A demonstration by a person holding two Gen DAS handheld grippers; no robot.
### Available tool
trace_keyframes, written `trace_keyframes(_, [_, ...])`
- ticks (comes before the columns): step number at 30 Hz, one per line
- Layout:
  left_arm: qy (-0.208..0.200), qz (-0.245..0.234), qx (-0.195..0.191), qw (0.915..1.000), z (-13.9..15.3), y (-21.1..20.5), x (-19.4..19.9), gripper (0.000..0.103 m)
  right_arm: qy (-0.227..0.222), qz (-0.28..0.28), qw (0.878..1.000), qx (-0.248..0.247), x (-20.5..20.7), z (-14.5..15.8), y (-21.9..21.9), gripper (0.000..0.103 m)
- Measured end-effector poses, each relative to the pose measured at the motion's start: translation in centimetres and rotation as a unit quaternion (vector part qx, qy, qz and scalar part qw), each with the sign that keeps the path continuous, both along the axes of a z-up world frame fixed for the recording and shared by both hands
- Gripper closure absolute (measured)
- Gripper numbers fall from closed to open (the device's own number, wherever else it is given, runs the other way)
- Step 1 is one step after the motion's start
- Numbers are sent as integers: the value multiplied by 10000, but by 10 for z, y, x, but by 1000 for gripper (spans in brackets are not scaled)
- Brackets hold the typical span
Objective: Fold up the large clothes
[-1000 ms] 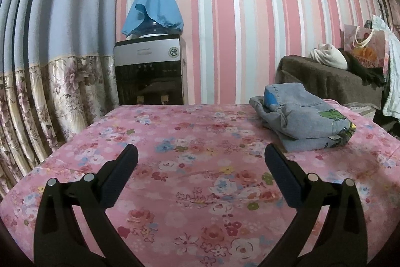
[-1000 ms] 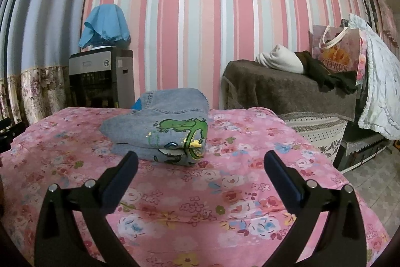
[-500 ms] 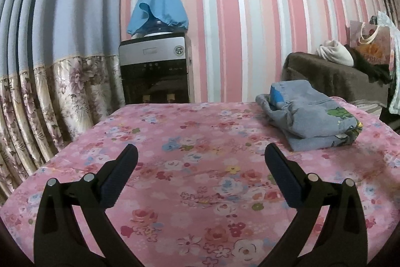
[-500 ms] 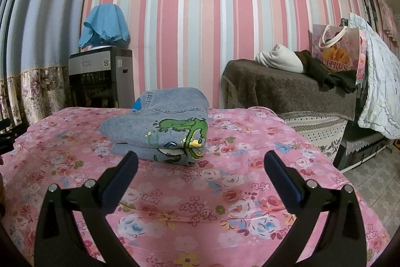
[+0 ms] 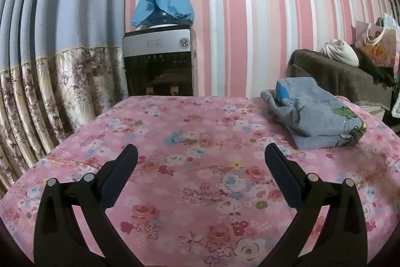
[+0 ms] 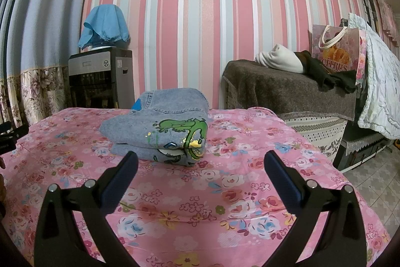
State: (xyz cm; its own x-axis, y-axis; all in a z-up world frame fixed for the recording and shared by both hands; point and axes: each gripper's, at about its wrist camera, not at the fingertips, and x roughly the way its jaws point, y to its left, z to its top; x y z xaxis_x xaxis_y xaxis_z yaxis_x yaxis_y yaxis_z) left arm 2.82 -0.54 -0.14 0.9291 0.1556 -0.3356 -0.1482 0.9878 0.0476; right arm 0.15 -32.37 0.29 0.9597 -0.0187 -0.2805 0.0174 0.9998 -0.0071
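Left tongs (image 5: 200, 162): on my left view they stand spread wide, nothing between them, hovering above the pink floral table (image 5: 190, 192).
Folded denim garment (image 5: 312, 111): I see it lying on the table's far right part, well apart from these tongs; its long axis runs from far-left to near-right, with the green cartoon print at the near-right end.
Background, left view: a water dispenser (image 5: 160, 61) with a blue cloth (image 5: 165, 1) over its bottle stands behind the table's far edge.
Right tongs (image 6: 200, 162): on my right view they are spread wide too and hold nothing, above the table (image 6: 225, 204).
Folded denim garment (image 6: 160, 126): it sits straight ahead, just beyond the fingertips; its folded, printed end faces me and to the right, and the waistband end points toward the striped wall.
Left edge, right view: a dark bit of the other tool (image 6: 8, 135) shows.
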Motion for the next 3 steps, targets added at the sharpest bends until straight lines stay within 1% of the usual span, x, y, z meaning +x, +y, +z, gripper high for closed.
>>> trace_keyframes(3, [-28,-30,-5,10000,0,0,-2,3,6,-1,10000,0,0,0,0,2])
